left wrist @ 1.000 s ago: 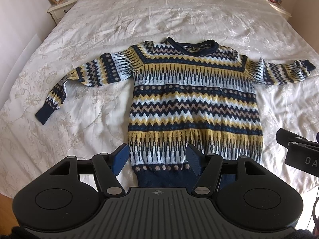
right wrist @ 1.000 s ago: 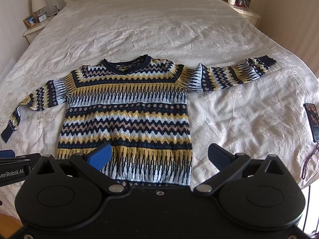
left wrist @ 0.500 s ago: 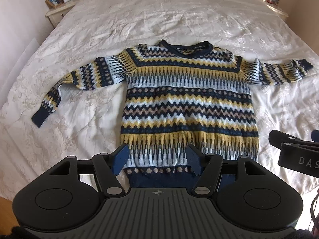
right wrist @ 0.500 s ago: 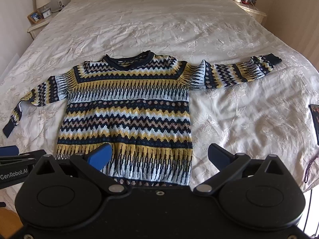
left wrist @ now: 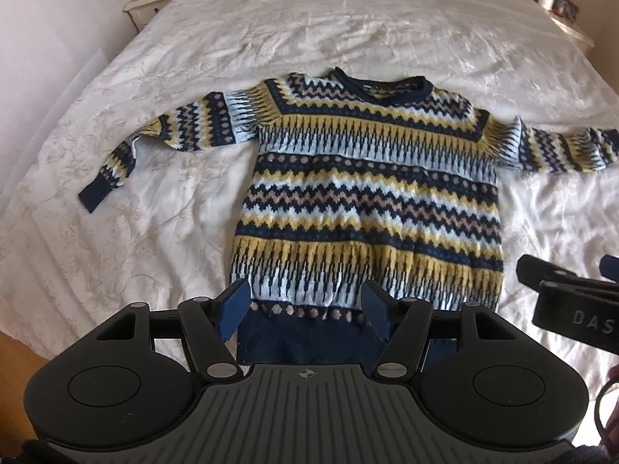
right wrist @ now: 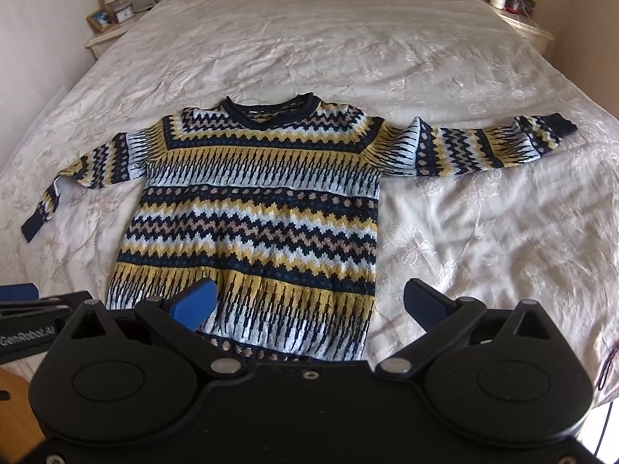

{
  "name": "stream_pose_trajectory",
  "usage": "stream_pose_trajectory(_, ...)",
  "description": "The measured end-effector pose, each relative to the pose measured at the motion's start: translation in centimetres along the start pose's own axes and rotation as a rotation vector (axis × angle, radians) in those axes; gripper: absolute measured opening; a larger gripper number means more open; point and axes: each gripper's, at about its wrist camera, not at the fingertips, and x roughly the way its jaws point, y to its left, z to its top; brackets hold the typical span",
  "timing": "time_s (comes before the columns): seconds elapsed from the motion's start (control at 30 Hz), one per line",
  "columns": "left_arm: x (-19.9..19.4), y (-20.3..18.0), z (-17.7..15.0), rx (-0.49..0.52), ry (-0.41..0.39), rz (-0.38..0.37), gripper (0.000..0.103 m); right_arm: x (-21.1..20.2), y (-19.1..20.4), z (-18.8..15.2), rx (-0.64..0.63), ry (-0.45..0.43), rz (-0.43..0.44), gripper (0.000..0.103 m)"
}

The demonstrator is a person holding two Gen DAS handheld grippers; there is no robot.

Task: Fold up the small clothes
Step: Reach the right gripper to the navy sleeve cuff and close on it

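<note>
Spread flat on the white bed [left wrist: 348,27], the patterned sweater [left wrist: 367,201] lies face up, its navy collar at the far end and its navy hem at the near edge. Its 2 sleeves reach out sideways: the left one bends down toward the near side and ends in a navy cuff, while the right one runs almost straight out to the right.

The left tongs [left wrist: 305,305] hang over the near left part of the hem with their blue pads apart and nothing gripped between them. The right tongs [right wrist: 307,303] stand wider apart over the near right corner of the sweater, 1 pad above the knit and the other above the bare bedspread, also holding nothing.

Far off, a nightstand [right wrist: 104,36] on the left carries a lamp and a picture frame.
</note>
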Motion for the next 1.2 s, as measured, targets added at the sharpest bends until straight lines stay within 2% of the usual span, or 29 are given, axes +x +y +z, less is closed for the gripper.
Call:
stream_pose_trajectory(0.17, 0.8, -0.7, 1.4, 0.024, 0.014, 0.02, 0.062, 0.8, -0.3, 0.5, 0.006, 0.01, 0.003, 0.102)
stream_pose_trajectory(0.33, 1.9, 0.0, 2.9, 0.008, -0.075, -0.061, 0.061, 2.2, -0.1, 1.7, 0.007, 0.033, -0.04, 0.102)
stream_pose_trajectory(0.47, 4.2, 0.1, 5.2, 0.026, -0.007, -0.137, 0.061, 3.5, 0.2, 3.0, 0.001, 0.062, -0.108, 0.102)
stream_pose_trajectory(0.57, 6.2, 0.6, 6.6, 0.014, 0.034, -0.153, 0.061, 4.7, 0.2, 4.0, -0.001, 0.071, -0.145, 0.102)
stream_pose_trajectory(0.73, 8.4, 1.0, 8.2, 0.042, 0.021, -0.156, 0.061, 6.2, -1.2, 5.4, 0.032, 0.072, -0.193, 0.102)
stream_pose_trajectory(0.93, 9.1, -0.8, 10.6, 0.085, -0.013, -0.137, 0.061, 6.6, -6.2, 7.0, 0.083, -0.03, -0.232, 0.102)
stream_pose_trajectory(1.1, 8.9, -3.9, 12.1, 0.112, -0.055, -0.124, 0.057, 8.0, -13.3, 9.3, 0.147, -0.067, -0.258, 0.101)
stream_pose_trajectory(1.17, 8.5, -5.4, 12.5, 0.09, -0.069, -0.112, 0.057, 8.8, -17.2, 10.5, 0.202, -0.08, -0.227, 0.093)
stream_pose_trajectory(1.2, 8.3, -5.9, 12.7, 0.074, -0.074, -0.109, 0.057, 9.3, -19.4, 11.1, 0.241, -0.077, -0.197, 0.084)
